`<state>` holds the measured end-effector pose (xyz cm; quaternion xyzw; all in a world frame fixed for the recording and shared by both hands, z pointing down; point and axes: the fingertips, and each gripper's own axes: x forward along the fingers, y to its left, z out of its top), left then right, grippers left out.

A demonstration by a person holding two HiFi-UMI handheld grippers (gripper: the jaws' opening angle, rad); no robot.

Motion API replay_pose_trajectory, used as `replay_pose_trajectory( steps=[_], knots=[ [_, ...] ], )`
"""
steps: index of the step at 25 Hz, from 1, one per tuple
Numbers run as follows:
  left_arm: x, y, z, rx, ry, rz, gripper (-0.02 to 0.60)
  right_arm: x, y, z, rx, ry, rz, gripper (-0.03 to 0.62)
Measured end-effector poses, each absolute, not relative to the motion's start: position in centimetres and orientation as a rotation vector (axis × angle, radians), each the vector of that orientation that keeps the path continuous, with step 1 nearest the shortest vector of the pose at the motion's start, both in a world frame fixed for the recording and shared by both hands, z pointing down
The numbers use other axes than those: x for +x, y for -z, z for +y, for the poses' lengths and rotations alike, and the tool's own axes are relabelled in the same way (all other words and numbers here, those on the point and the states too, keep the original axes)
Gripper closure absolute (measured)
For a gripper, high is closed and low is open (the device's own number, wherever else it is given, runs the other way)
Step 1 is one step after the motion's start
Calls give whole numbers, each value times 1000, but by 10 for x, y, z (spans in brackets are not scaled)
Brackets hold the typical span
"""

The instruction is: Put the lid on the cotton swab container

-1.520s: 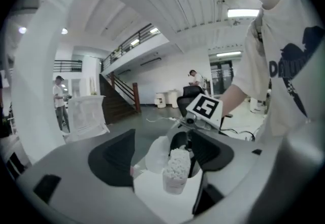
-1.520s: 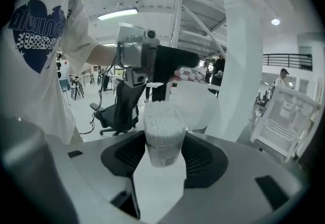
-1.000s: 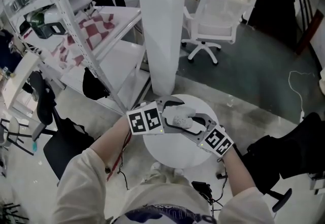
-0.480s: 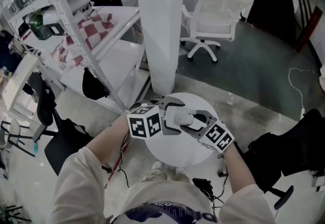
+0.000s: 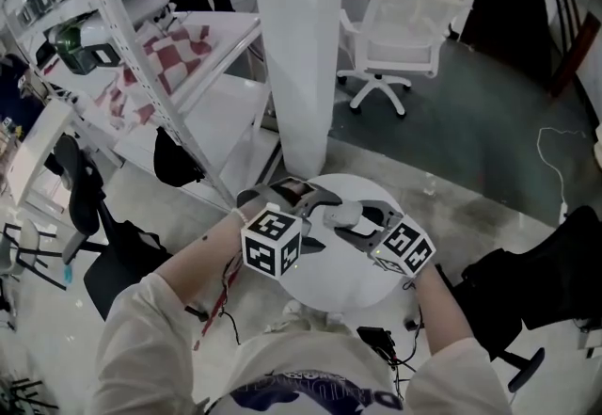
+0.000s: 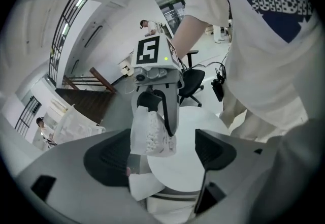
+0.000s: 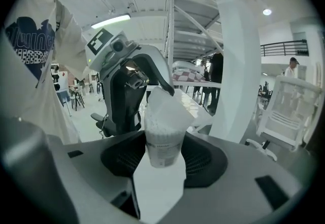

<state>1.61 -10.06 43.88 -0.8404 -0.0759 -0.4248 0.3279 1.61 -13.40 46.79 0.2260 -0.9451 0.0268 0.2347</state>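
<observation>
Left gripper point(image 6: 161, 153) has rolled and dipped, jaws wide apart, one tip touching the tilted translucent lid point(image 7: 172, 106). Right gripper point(image 7: 163, 161) is clamped on the clear cylindrical cotton swab container point(image 7: 163, 141).

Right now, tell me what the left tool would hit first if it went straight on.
Probably the cotton swab container, held by the right tool, ahead between the left tool's spread jaws; depth is unclear. Beyond it, the round white table.

An open industrial lab hall: metal shelving point(image 5: 122, 37), a white pillar point(image 5: 296, 46), swivel chairs point(image 5: 400, 32), concrete floor point(image 5: 480, 135).
</observation>
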Motion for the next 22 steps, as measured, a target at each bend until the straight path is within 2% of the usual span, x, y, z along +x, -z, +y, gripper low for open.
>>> replay_pose_trajectory(
  steps=[9, 22],
  knots=[
    [5, -457, -119, -1771, 1187, -171, 192, 16, -464, -151, 629, -109, -2614, 362],
    [6, -459, -143, -1605, 1189, -85, 179, 18, -457, -170, 654, -200, -2645, 367]
  ],
)
